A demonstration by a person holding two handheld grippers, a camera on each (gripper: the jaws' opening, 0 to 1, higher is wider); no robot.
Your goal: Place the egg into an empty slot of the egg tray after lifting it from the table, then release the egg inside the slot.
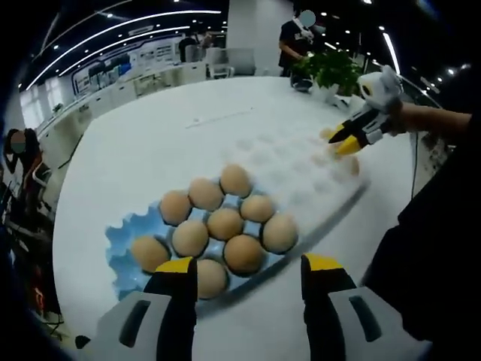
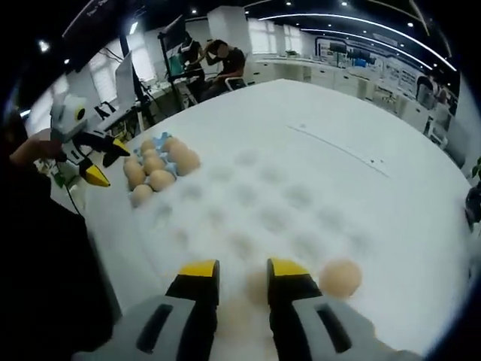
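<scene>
The white tabletop (image 1: 150, 143) is the largest item on record, running back toward a lit office area where people sit at desks. On it lies a long egg tray (image 2: 278, 203), pale and nearly the same tone as the surface, its rows of hollow slots faintly visible in both views. A blue section of tray (image 1: 120, 241) shows at the end nearest the left gripper.

In the left gripper view, ten brown eggs (image 1: 225, 223) sit clustered in the slots at that blue end; the rest of the slots toward the far end look vacant. The same cluster appears in the right gripper view at the tray's far end (image 2: 158, 169).

The left gripper (image 1: 248, 289) hangs over the near edge of the tray, its yellow-tipped fingers (image 1: 176, 267) well apart with nothing between them. It also appears at the left of the right gripper view (image 2: 101, 162), held by a person's hand, just beside the egg cluster.

The right gripper (image 2: 242, 278) sits low over the opposite end of the tray, its fingers (image 2: 199, 271) parted by a narrow gap, with no object seen between them. In the left gripper view it shows at upper right (image 1: 342, 139), held in a hand over the tray's far end.

One loose egg (image 2: 340, 277) lies just beside the right gripper's right finger, apart from it; whether it rests in a slot or on the tabletop cannot be determined
</scene>
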